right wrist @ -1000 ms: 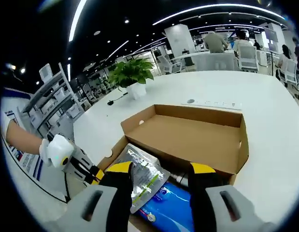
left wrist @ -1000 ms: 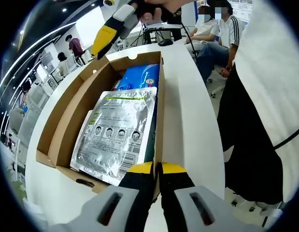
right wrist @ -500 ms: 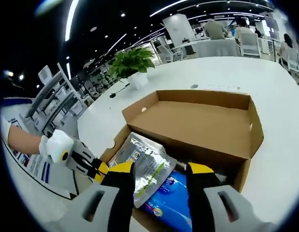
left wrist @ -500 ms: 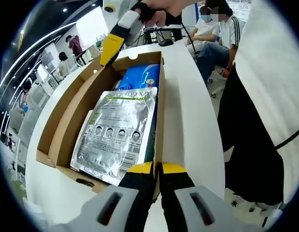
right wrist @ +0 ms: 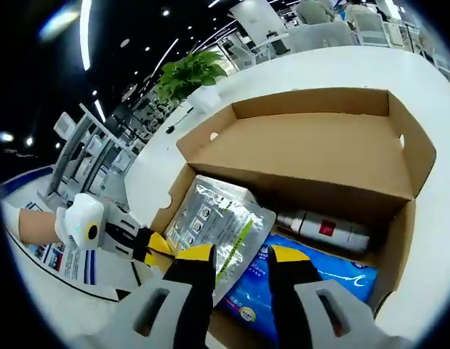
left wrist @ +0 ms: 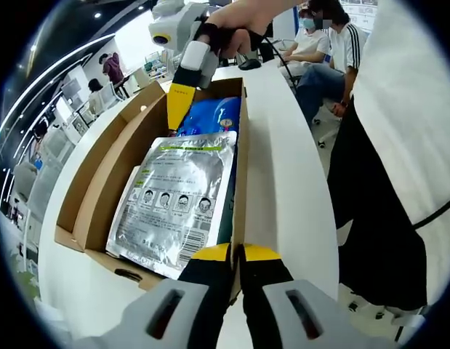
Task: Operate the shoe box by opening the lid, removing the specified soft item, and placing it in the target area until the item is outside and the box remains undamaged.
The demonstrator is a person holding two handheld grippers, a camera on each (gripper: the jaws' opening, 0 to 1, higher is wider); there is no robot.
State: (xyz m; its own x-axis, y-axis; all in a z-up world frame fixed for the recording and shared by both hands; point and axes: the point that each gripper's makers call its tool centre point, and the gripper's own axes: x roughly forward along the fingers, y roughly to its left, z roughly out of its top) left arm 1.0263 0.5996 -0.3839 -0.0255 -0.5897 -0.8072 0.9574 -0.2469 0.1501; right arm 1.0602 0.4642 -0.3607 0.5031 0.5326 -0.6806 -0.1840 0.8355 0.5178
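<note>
While left fingers (left wrist: 236,256) pinch box wall (left wrist: 239,174), right fingers (right wrist: 238,256) parted, seemingly above silver pouch (right wrist: 214,231).

Brown cardboard shoe box (right wrist: 334,145) on white counter (left wrist: 290,182); inside, silver pouch (left wrist: 177,200) with green stripe, blue pack (right wrist: 304,291), white bottle (right wrist: 323,229) with red label; yellow-tipped black fingers (right wrist: 199,256).
</note>
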